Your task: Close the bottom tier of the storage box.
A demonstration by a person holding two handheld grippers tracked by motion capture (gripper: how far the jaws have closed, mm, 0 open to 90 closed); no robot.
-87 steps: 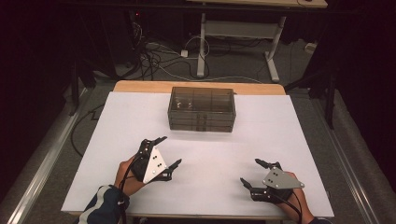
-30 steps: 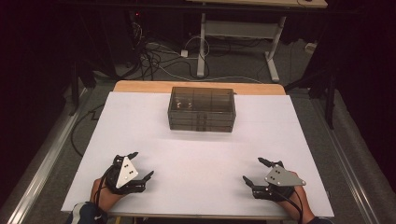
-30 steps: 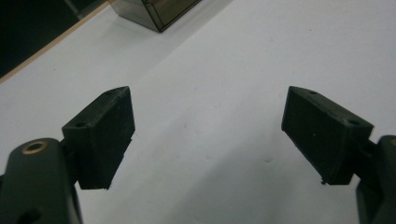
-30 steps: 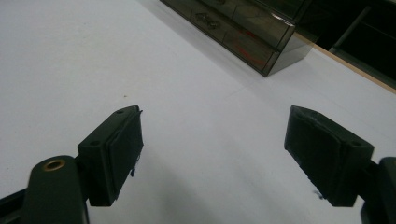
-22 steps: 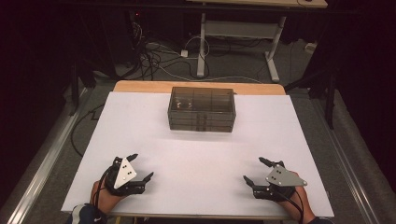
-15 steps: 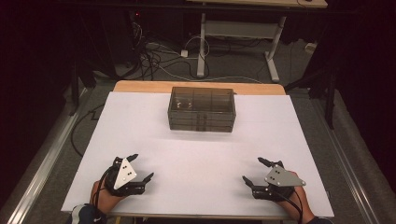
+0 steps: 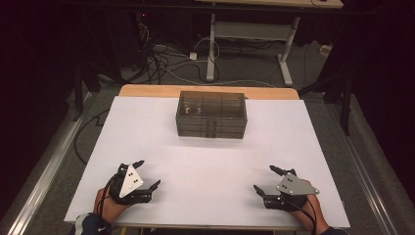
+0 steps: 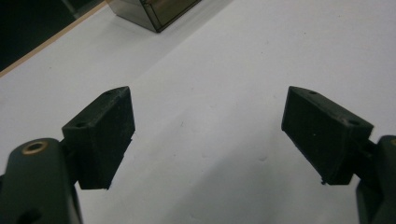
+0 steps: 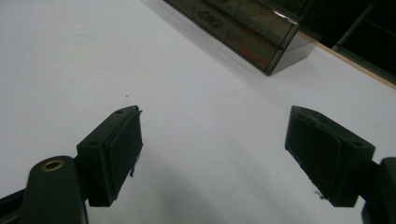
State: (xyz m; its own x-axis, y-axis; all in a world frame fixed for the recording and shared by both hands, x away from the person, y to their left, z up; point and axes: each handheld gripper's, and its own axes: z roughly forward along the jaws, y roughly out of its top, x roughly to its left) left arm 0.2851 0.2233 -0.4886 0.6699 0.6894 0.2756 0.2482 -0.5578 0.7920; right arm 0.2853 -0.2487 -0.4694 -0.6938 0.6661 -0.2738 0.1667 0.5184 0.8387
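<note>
Bright white table (image 7: 205, 161), dark surroundings, soft shadows beneath fingers (image 8: 100, 135).

Left gripper (image 7: 147, 174): near table's (image 7: 205, 156) front left corner, jaws apart, empty.
Right gripper (image 7: 264, 180): near front right corner, jaws apart, empty.
Drawer box (image 7: 211, 114): middle of far edge.

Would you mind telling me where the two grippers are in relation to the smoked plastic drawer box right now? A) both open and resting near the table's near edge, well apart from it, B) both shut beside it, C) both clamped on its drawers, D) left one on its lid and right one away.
A: the left gripper and the right gripper sit with jaws spread over bare white table, far from the drawer box.
</note>
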